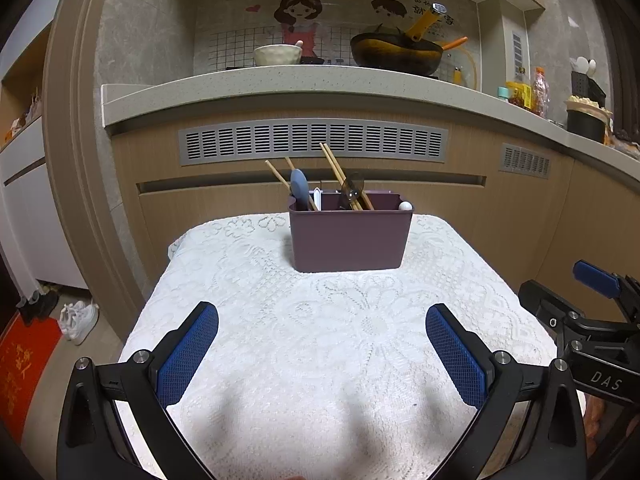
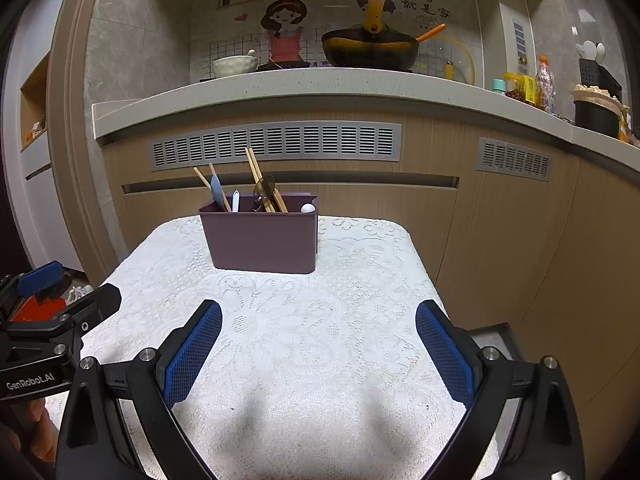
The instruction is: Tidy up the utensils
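Observation:
A dark purple utensil holder (image 1: 349, 240) (image 2: 262, 242) stands at the far end of a small table under a white lace cloth (image 1: 320, 340) (image 2: 288, 340). In it stand wooden chopsticks (image 1: 340, 172) (image 2: 256, 172), a blue-grey spoon (image 1: 300, 188) (image 2: 217, 192), a clear smoky spoon (image 1: 352, 190) (image 2: 264, 190), a white handle (image 1: 317, 198) (image 2: 235, 200) and a white ball-shaped tip (image 1: 405, 206) (image 2: 307, 208). My left gripper (image 1: 322, 354) is open above the near cloth, holding nothing. My right gripper (image 2: 319, 350) is open too, with nothing between its blue pads.
Behind the table runs a wood cabinet front with grey vents (image 1: 312, 140) under a stone counter (image 1: 280, 84). On the counter sit a bowl (image 1: 278, 55), a black wok (image 1: 396, 52) and bottles (image 1: 532, 92). White shoes (image 1: 78, 320) and a red mat (image 1: 24, 368) lie on the floor left.

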A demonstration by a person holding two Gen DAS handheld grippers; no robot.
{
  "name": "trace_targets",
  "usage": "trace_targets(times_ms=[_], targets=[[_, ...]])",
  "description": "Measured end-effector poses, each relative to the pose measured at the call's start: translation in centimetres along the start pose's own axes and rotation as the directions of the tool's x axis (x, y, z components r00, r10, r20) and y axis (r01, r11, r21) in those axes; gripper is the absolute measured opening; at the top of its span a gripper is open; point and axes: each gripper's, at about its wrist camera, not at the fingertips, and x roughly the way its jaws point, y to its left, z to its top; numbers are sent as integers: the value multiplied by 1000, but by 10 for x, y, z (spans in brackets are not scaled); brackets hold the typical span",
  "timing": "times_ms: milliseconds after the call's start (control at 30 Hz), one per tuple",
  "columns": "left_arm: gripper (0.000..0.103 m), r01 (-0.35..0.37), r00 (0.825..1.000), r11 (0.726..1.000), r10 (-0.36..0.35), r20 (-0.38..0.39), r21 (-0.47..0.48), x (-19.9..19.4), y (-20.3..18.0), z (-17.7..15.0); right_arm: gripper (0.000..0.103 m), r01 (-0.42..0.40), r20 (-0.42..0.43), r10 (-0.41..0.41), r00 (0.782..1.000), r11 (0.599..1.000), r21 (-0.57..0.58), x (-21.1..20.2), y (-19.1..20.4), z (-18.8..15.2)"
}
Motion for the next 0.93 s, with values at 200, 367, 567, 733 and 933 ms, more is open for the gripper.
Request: trace_targets(times_ms=[200,367,567,733,933], targets=[[103,-5,1000,1000,5,-1,5,1,2,-1,97,1,0,-1,1000,1000,-1,-1,1,0],[103,-5,1000,1000,5,-1,5,2,3,-1,98,1,1,-1,1000,1000,0,-1,1,0],[103,-2,1000,1000,2,-11,-3,3,4,-1,98,1,1,-1,1000,1000,1,-1,1,0],[103,-3,1000,1000,3,-15,-1,5,6,-1,98,2,1,-2,1000,1000,-1,0,0,0],[103,-39,999,999,39,6,9,4,6,-2,99,2,2,-2,1000,1000,-2,-1,0,0]])
